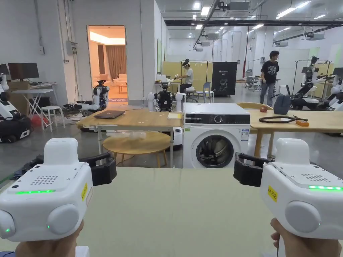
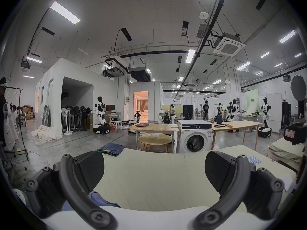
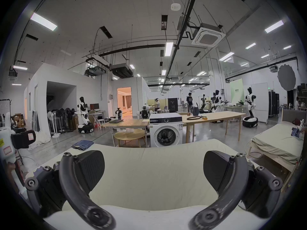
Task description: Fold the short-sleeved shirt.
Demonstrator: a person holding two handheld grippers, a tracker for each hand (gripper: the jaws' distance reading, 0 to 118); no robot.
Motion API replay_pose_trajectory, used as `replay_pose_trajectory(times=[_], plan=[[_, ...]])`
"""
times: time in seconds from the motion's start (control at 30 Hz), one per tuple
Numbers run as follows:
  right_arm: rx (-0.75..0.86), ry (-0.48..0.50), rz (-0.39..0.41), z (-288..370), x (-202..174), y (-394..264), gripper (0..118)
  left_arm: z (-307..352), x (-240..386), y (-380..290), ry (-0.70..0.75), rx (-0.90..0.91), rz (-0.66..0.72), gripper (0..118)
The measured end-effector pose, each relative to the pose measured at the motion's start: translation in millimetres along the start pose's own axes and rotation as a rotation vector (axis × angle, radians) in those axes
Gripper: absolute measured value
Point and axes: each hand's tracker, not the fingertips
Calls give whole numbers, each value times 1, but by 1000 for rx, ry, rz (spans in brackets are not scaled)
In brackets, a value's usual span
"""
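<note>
Head view frames a wide workshop hall, with a washing machine (image 1: 216, 135) set beyond the far edge of a pale green bed surface (image 1: 174, 207) over which both tools are held level. On that bare surface no shirt is laid out between them. The left gripper (image 2: 153, 170) is held with its jaws spread wide and nothing between them; the right gripper (image 3: 153, 169) is held likewise, wide open and empty. In the left gripper view a bunch of blue cloth (image 2: 98, 198), possibly the short-sleeved shirt, is seen at the near edge of the bed, below and behind the left-hand jaw; its long axis cannot be told. Folded denim (image 2: 112, 149) is seen at the far left corner. The blue cloth is judged nearer the left gripper, so a pull back and down toward the near left is called for first.
</note>
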Motion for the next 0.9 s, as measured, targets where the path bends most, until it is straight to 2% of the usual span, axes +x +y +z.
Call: replay_pose_trajectory(times=[0.9], plan=[[4,2,-4,3,1,4,118,-9,-13,-1,-20,-21,29,118]])
